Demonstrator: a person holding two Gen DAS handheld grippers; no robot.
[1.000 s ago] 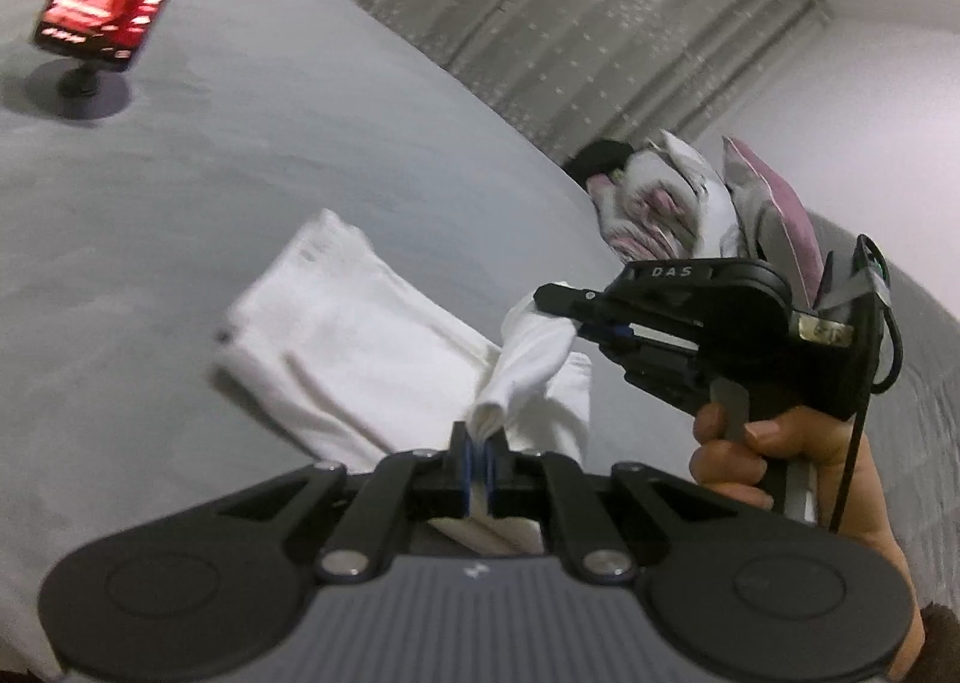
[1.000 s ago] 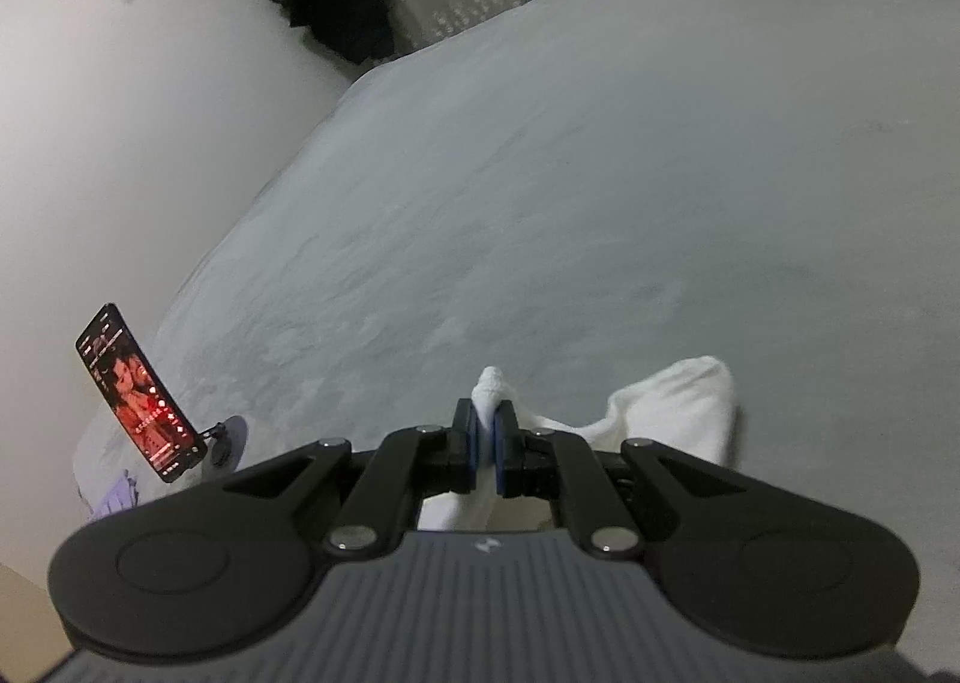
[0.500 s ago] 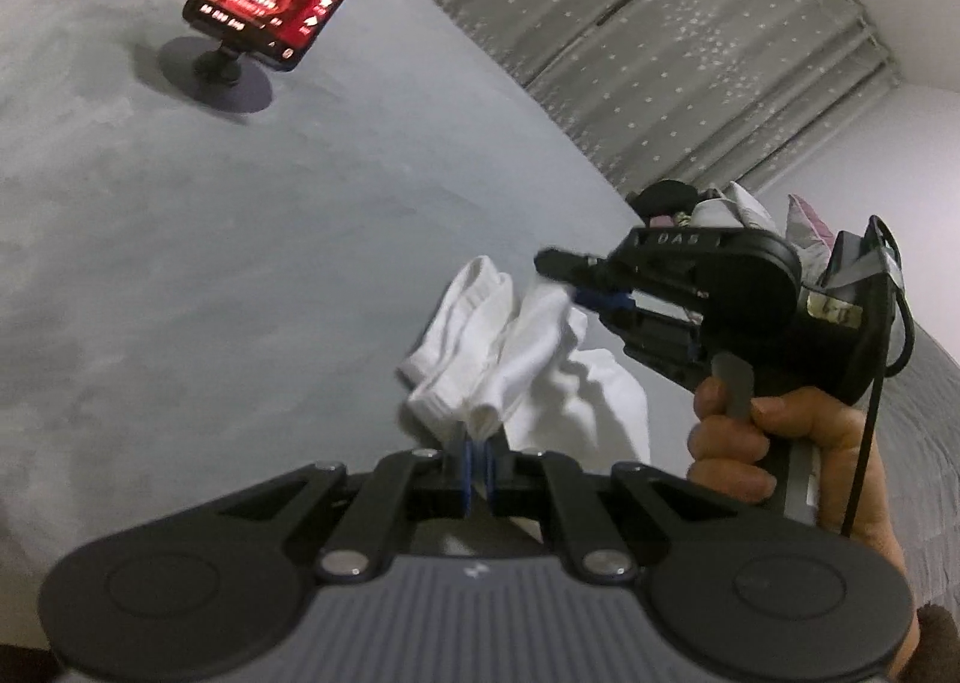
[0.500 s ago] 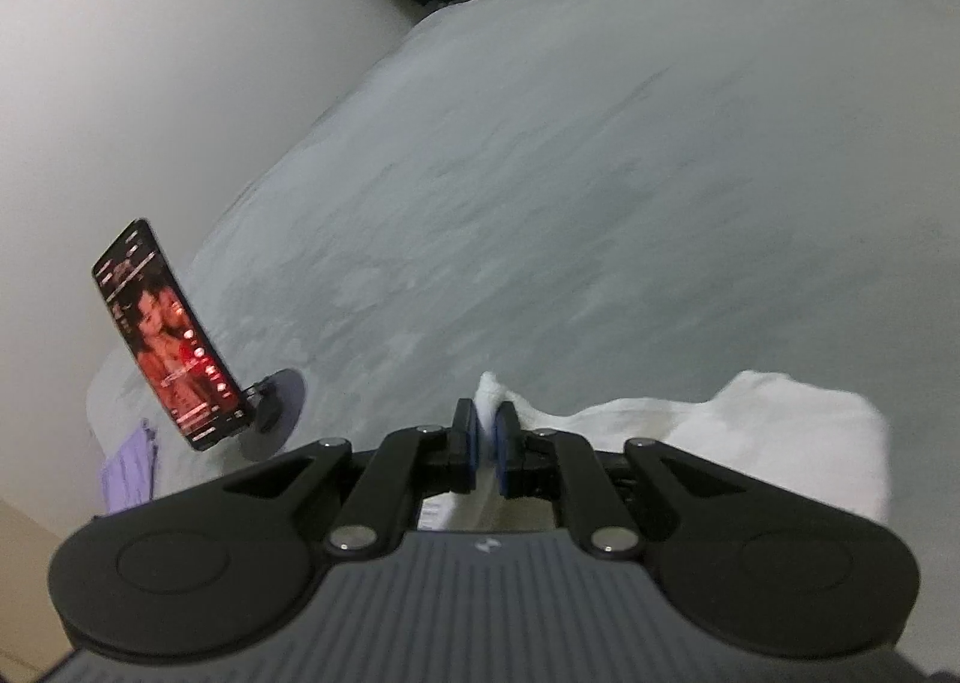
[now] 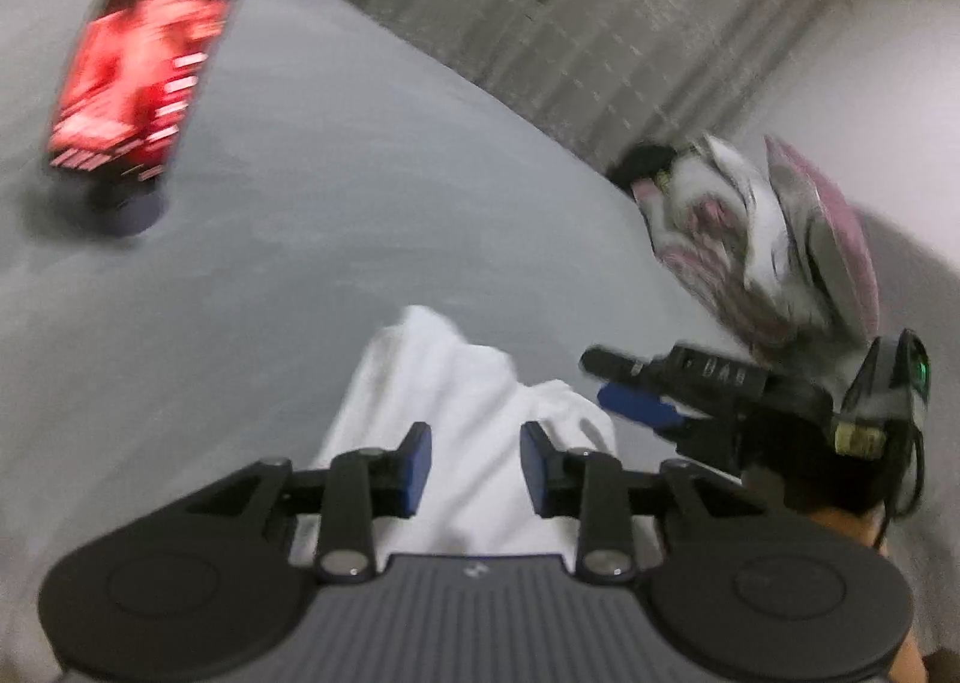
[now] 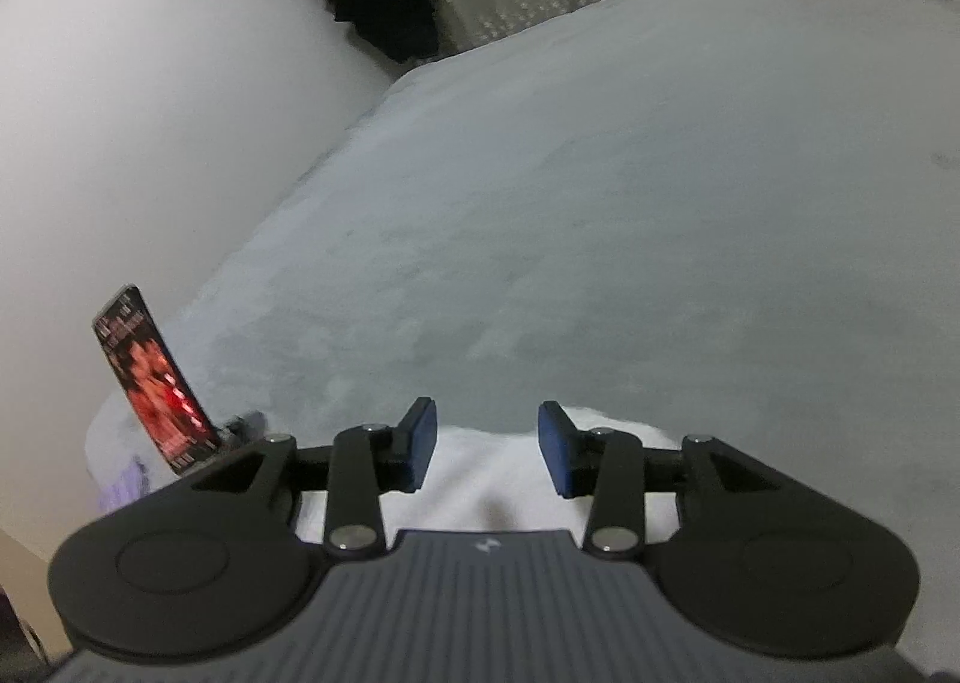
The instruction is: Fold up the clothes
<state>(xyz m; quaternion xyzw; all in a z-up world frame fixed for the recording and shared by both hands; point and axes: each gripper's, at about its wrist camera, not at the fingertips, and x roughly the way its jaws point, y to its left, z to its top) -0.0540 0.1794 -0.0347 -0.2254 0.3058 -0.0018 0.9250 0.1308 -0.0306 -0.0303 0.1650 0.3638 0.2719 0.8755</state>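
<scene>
White garment (image 5: pixel 456 419) on bed (image 6: pixel 600 203); left gripper (image 5: pixel 475 464), right gripper (image 6: pixel 487 446) both spread.

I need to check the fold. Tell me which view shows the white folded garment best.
The left wrist view: the white folded garment lies on the grey bedspread beyond the open left gripper, its outline visible though blurred. The right wrist view shows only a strip behind the open right gripper.

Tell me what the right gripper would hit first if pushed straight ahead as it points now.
Probably the white cloth just beneath the open right gripper, then the grey bed cover beyond; depth is hard to judge here.
</scene>
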